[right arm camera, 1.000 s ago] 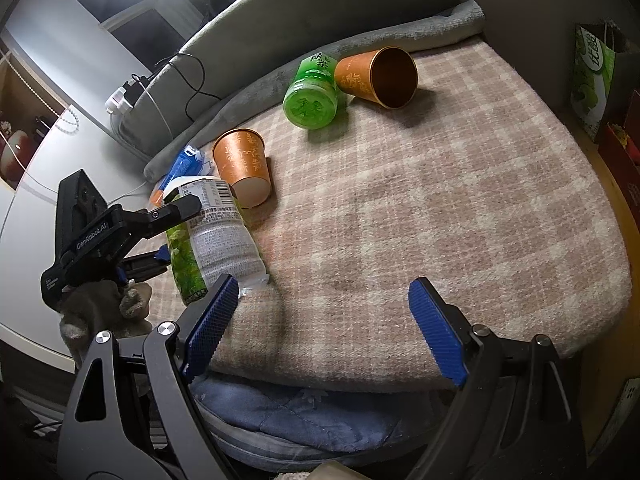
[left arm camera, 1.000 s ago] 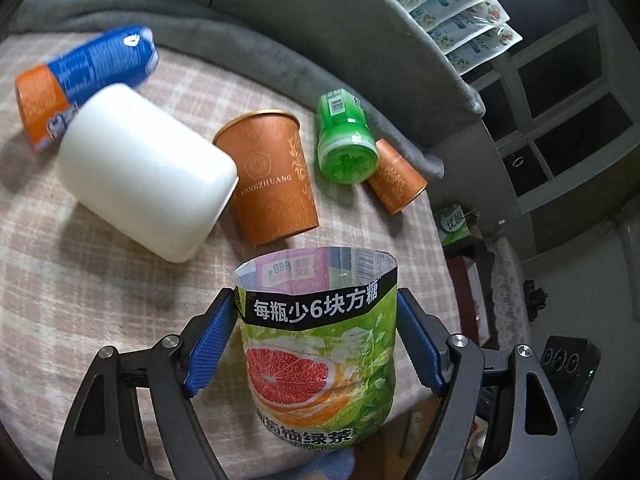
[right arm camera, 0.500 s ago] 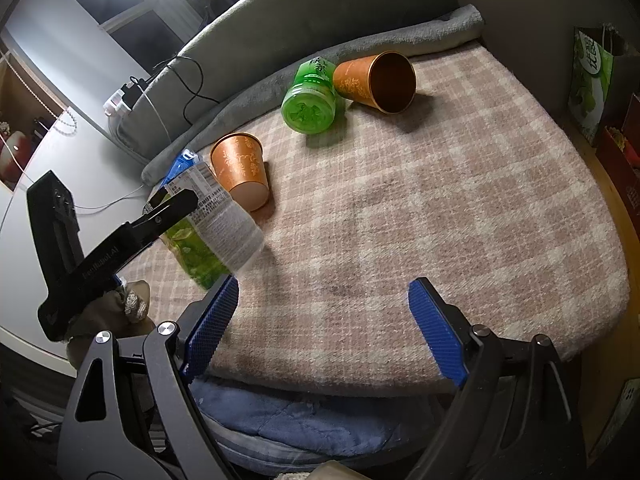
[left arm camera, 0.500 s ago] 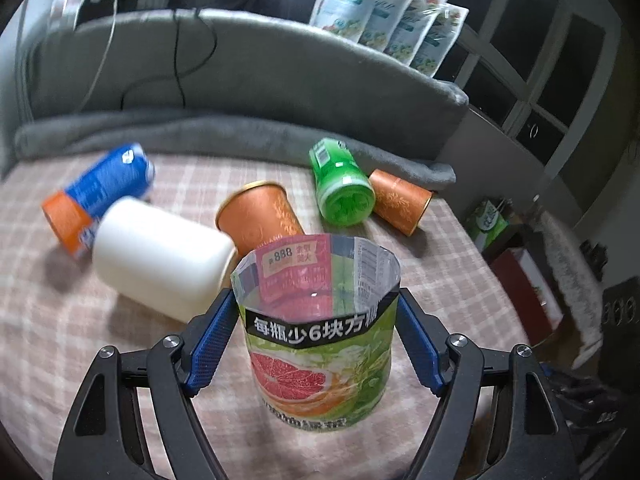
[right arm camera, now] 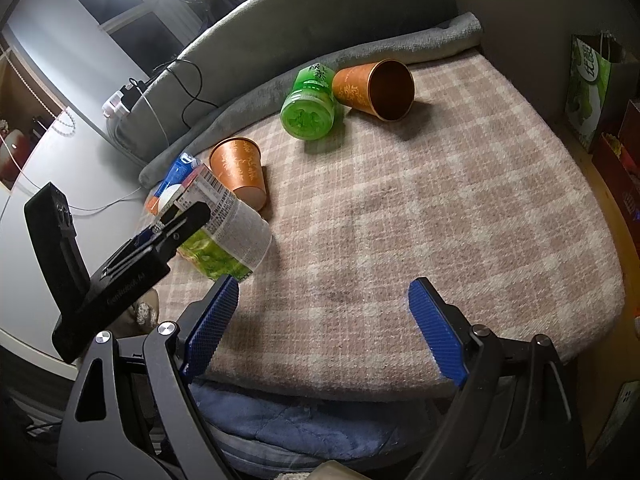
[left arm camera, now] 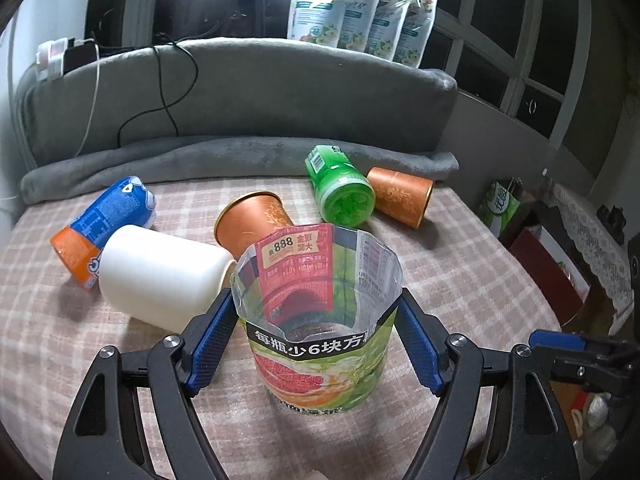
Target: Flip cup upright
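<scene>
The left tongs [left arm camera: 316, 340] are closed on the cut-off bottle cup [left arm camera: 320, 320], one blue pad pressed against each side of its green grapefruit label, with the open rim facing up; from the right wrist view the same cup [right arm camera: 224, 228] looks tilted, and whether its base touches the checked blanket [right arm camera: 440, 208] cannot be told. The right tongs [right arm camera: 324, 328] are spread wide with nothing between the pads, hanging over the near edge of the blanket. Just behind the held cup lies a white cup [left arm camera: 160, 280] on its side, and beyond that a blue and orange bottle [left arm camera: 104, 224], also on its side. An orange paper cup [left arm camera: 252, 224] lies tipped over just behind the held cup. Farther back, a green bottle [left arm camera: 340, 190] lies on its side touching a second orange paper cup [left arm camera: 400, 200], whose open mouth faces the right wrist camera. A grey rolled blanket [left arm camera: 240, 156] runs along the back edge, and four refill pouches [left arm camera: 360, 16] stand on the ledge above.
</scene>
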